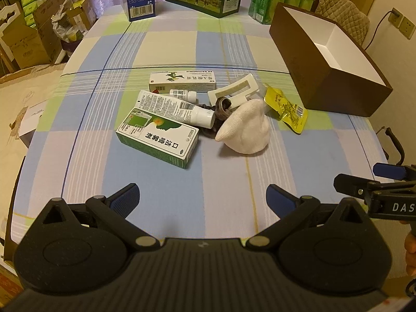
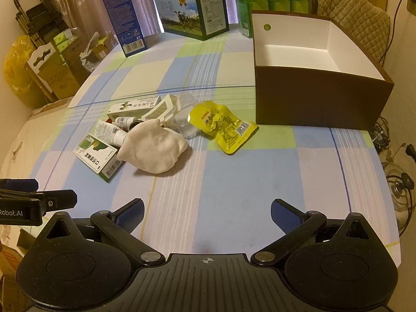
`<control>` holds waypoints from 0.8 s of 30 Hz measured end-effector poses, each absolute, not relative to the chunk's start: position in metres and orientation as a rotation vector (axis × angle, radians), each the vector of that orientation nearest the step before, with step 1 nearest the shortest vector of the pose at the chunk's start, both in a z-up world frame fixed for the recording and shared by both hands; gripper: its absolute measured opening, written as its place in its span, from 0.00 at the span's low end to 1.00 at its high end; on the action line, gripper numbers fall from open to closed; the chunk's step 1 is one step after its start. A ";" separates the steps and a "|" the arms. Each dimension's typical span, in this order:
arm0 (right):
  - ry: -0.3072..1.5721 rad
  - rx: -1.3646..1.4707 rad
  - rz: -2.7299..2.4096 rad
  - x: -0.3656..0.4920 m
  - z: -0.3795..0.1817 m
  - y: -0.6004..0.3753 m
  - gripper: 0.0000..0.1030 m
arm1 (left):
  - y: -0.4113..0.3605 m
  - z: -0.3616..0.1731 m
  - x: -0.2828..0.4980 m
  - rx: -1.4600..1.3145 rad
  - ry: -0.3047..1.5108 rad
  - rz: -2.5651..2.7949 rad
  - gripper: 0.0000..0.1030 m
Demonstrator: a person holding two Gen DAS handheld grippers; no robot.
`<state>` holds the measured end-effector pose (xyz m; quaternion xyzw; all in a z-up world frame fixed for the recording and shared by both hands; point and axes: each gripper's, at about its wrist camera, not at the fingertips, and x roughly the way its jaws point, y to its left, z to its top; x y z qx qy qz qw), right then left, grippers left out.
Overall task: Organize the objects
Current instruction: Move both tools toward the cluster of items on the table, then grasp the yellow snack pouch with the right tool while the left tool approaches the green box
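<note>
brown cardboard box [image 2: 322, 104] with a white inside stands open on the checked tablecloth [image 2: 234, 182]. just beside its near-left corner lies a yellow foil packet [image 2: 223, 124]; further left of the box sits a pile: a cream knitted cloth [image 2: 153, 148], a white plastic hair claw [image 1: 234, 91], a green-and-white medicine carton [image 1: 158, 140], a white tube [image 1: 176, 109] and what may be a dark hair tie [image 1: 221, 114]. left gripper [image 1: 202, 195] and right gripper [image 2: 208, 210] hover nearer than the pile, jaws spread wide, holding nothing.
</note>
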<state>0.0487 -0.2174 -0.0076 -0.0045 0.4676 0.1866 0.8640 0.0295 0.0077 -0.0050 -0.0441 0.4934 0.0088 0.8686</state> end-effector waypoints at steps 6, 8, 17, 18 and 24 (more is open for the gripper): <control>0.980 -0.019 0.391 0.061 -0.009 -0.219 0.98 | 0.010 -0.011 0.039 -0.093 1.038 0.045 0.99; 0.980 -0.020 0.393 0.066 -0.010 -0.219 0.98 | 0.011 -0.015 0.043 -0.095 1.047 0.056 0.99; 0.986 -0.020 0.386 0.084 -0.014 -0.227 0.98 | 0.020 -0.037 0.062 -0.100 1.069 0.093 0.99; 0.987 -0.021 0.383 0.086 -0.014 -0.228 0.98 | 0.021 -0.040 0.065 -0.099 1.072 0.097 0.99; 0.984 -0.033 0.379 0.104 -0.018 -0.233 0.98 | 0.029 -0.064 0.086 -0.076 1.068 0.140 0.99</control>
